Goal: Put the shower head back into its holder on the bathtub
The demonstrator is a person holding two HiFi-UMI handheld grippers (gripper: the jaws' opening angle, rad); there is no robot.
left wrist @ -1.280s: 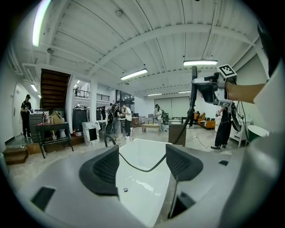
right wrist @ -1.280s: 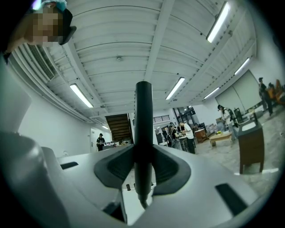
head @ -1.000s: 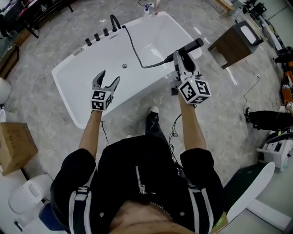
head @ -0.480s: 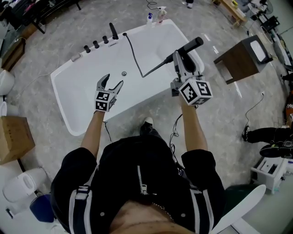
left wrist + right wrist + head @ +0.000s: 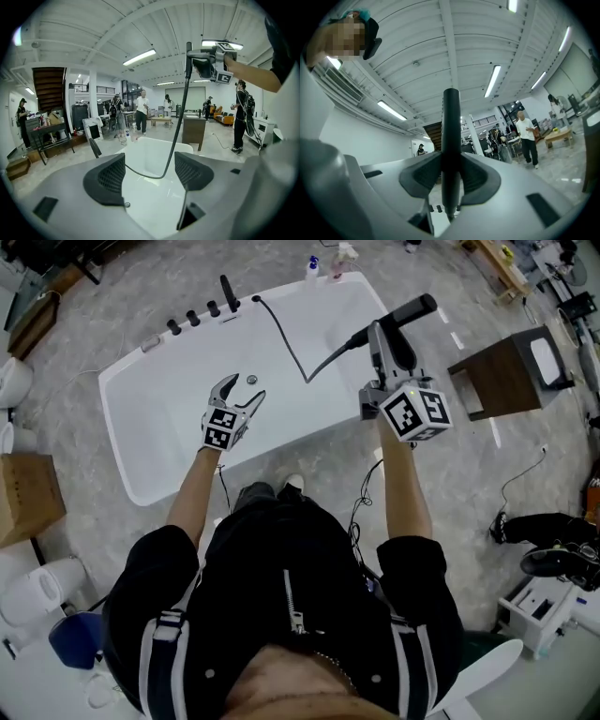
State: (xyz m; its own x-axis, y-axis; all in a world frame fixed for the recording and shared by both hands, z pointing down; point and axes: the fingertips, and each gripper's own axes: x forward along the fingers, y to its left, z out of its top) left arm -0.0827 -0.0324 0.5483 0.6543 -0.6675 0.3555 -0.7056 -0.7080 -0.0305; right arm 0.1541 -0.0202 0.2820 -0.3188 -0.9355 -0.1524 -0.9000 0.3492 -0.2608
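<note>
While carrying toward deck fittings (image 5: 194, 317) at far end of bathtub (image 5: 127, 442), move slowly and lead with hose end, avoiding kinks in hose (image 5: 280, 339). Right gripper (image 5: 391, 341) clamped tight on shower head (image 5: 415, 308), held aloft over tub's right end. Left gripper (image 5: 238, 394) spread wide, empty, over tub. Slim, smooth black wand; glossy white tub; ribbed dark pads (image 5: 423, 176). Holder itself not made out.

Black zipped top (image 5: 291, 596) with white-striped short sleeves (image 5: 161, 643); left claw (image 5: 242, 390) and right claw (image 5: 389, 334) bear black-and-white marker cubes (image 5: 415, 412).
</note>
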